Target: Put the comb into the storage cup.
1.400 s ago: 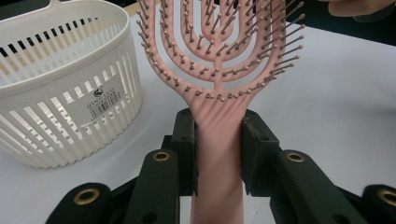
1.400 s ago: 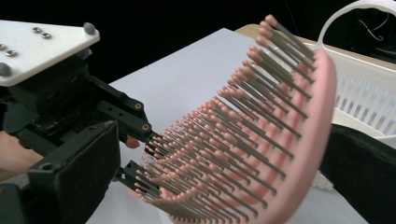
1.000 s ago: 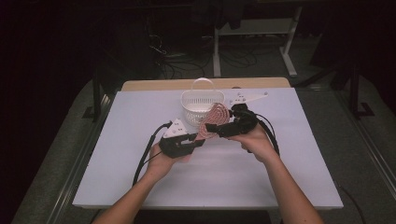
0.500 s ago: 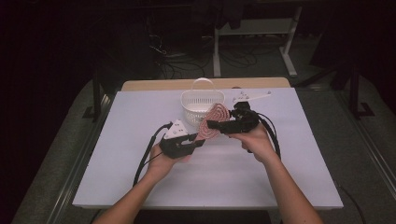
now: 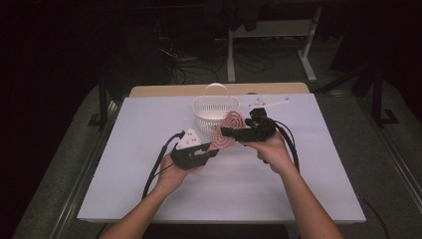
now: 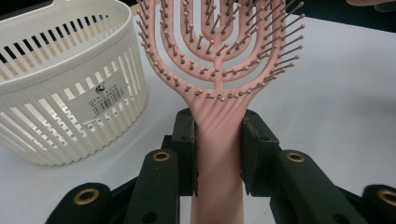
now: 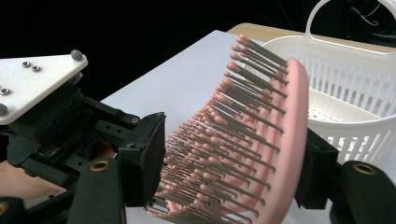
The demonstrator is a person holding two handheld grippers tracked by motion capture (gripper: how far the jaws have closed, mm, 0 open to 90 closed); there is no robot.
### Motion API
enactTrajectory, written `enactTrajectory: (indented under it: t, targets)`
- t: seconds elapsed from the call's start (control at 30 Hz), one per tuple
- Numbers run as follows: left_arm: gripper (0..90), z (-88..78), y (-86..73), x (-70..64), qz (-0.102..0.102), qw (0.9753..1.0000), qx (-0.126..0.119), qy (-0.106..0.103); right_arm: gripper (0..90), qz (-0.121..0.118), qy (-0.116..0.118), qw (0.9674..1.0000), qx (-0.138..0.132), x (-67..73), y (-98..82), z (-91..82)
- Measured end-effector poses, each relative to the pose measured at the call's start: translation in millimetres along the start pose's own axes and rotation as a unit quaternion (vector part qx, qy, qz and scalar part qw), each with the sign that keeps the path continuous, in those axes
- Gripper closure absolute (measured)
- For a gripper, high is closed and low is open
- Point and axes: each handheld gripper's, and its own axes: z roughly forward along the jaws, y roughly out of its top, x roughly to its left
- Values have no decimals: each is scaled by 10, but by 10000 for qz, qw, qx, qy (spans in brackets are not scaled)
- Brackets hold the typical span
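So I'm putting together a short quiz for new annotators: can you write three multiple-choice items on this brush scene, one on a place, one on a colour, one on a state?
1. Where does the white basket stand?
A. On the table, just beyond the brush head
B. On the floor
C. In the person's hand

2. What colour is the hairbrush?
A. Blue
B. Pink
C. Black

3. How does the left gripper stand?
A. Open, nothing between its jaws
B. Shut on the basket's rim
C. Shut on the brush's handle

Key: 1 A, since the high view shows the basket on the white table behind the brush. 2 B, as both gripper views show a pink body and bristle tips. 3 C, because the left gripper view shows both pads pressed against the handle.
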Motion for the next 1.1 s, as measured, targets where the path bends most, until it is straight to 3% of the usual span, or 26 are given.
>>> enactTrajectory:
  t: [0.67, 1.1]
  targets:
    - [708, 13, -6, -14, 131, 9998, 12, 140, 558, 170, 83, 9998, -51, 8, 7, 1]
    - [709, 51, -19, -1, 144, 9999, 68, 51, 623, 134, 176, 9997, -116, 63, 28, -5]
